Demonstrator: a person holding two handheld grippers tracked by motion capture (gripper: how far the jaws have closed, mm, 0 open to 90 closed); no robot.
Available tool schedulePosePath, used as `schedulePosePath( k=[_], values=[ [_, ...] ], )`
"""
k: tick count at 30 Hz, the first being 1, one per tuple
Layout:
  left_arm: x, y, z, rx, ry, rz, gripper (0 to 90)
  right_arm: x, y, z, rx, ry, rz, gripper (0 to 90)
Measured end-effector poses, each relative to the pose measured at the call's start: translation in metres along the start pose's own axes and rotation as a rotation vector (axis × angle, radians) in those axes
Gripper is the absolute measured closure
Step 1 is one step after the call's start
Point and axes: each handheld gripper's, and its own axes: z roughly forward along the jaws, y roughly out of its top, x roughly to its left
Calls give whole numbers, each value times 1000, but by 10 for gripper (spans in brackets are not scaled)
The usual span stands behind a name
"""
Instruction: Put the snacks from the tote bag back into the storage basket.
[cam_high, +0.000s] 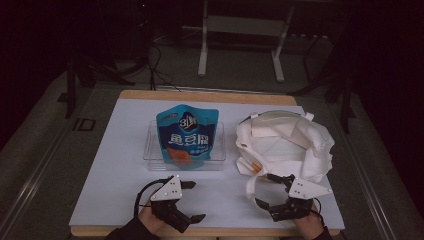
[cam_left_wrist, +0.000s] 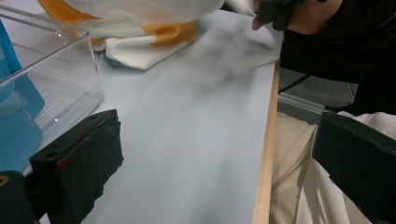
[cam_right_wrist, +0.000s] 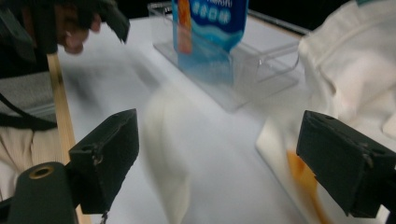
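Left gripper sat near the front edge of the table, jaws spread wide, nothing between them. Right gripper likewise spread and empty, just in front of the cloth bag, near the strap that looped out from it toward the front edge. Each was held by a hand; left hand and right hand came in from the bottom of the high view.

Table covered by a white sheet, wooden rim showing at front and back. Clear plastic tray stood mid-table, left of the bag and apart from it. Blue snack pouch stood upright in the tray, orange patch low on its front.

Cloth bag cream-white, crumpled, mouth open upward, with orange trim at its near left corner.

Left gripper view: its jaws framed bare sheet and the table's wooden edge; tray corner at left, bag's orange trim at top, the other hand at upper right.

Right gripper view: jaws framed the sheet, with the blurred strap between them, tray and pouch beyond, bag to the right.
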Motion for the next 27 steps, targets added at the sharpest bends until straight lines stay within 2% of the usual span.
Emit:
schedulePosePath(
  k=[4,5,8,14,20,27],
  values=[
    [0,-1,0,0,-2,7,18,1,-14,-2,11,18,5,130],
    [0,-2,0,2,0,7,18,1,-17,-2,-3,22,5,132],
    [1,-3,1,5,-1,6,18,2,-20,-2,3,21,-2,134],
    [0,-4,1,10,-4,8,18,0,-19,-7,-30,4,19,135],
    [2,-4,0,3,-7,-4,19,0,-19,-7,-29,-4,12,135],
    [1,-5,1,13,6,8,18,-2,-18,-10,-35,-16,13,137]
  ],
)
